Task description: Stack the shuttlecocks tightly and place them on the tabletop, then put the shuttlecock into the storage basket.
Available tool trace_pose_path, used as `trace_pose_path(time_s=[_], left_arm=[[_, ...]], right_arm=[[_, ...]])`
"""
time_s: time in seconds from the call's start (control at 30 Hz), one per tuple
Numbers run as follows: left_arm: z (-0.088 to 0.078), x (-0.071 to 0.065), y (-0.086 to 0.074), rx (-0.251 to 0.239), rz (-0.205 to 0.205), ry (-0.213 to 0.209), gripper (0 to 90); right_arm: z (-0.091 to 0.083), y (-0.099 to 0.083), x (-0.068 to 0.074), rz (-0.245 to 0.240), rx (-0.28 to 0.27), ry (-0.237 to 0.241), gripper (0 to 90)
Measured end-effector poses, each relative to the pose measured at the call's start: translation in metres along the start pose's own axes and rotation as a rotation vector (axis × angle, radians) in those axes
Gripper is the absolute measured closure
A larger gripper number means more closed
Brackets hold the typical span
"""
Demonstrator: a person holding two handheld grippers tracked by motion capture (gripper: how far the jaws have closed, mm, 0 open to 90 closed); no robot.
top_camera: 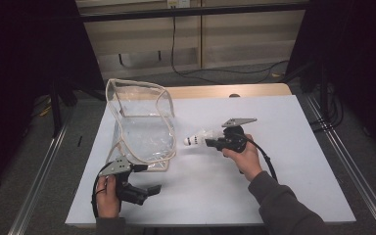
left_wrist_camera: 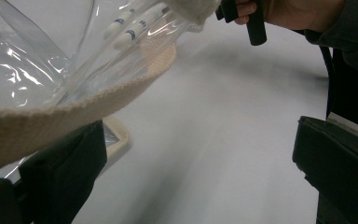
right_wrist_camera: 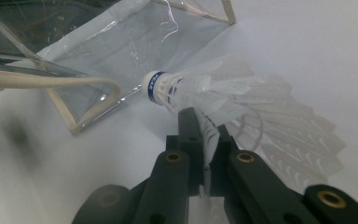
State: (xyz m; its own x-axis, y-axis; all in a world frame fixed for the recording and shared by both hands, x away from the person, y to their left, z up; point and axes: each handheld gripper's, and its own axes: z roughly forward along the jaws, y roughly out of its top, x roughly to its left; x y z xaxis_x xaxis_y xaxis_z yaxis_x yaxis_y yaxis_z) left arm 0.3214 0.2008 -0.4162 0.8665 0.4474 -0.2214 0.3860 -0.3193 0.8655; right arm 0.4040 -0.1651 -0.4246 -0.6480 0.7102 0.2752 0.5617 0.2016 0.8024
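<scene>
One shuttlecock (top_camera: 196, 138), cork toward bag (top_camera: 142, 122)

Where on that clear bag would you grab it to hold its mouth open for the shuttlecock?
Probably the cream fabric rim at the near edge of the clear bag, coming from the person's side. It is the stiffest, least slippery part, and the mouth faces the shuttlecock held in the right gripper; the clear plastic walls would likely crumple.

One clear plastic bag (top_camera: 142, 125), one white shuttlecock (top_camera: 198, 138), two claws — left claw (top_camera: 144, 180) and right claw (top_camera: 210, 142) — one table (top_camera: 284, 161).
</scene>
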Motion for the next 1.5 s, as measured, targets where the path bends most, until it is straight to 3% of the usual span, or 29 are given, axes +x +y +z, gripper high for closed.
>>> trace_pose_path(time_s=[0.67,1.0,1.5], left_arm=[[0.000,0.000,0.001,-0.008,-0.007,-0.001,3.0],[0.000,0.001,0.001,-0.009,-0.005,-0.004,3.0],[-0.001,0.002,0.001,-0.024,-0.009,0.000,2.9]], right_arm=[[-0.022,0.014,0.003,0.000,-0.012,0.021,88.4],[-0.030,0.023,0.008,-0.033,0.006,0.024,88.4],[-0.040,0.042,0.015,-0.044,0.012,0.027,88.4]])
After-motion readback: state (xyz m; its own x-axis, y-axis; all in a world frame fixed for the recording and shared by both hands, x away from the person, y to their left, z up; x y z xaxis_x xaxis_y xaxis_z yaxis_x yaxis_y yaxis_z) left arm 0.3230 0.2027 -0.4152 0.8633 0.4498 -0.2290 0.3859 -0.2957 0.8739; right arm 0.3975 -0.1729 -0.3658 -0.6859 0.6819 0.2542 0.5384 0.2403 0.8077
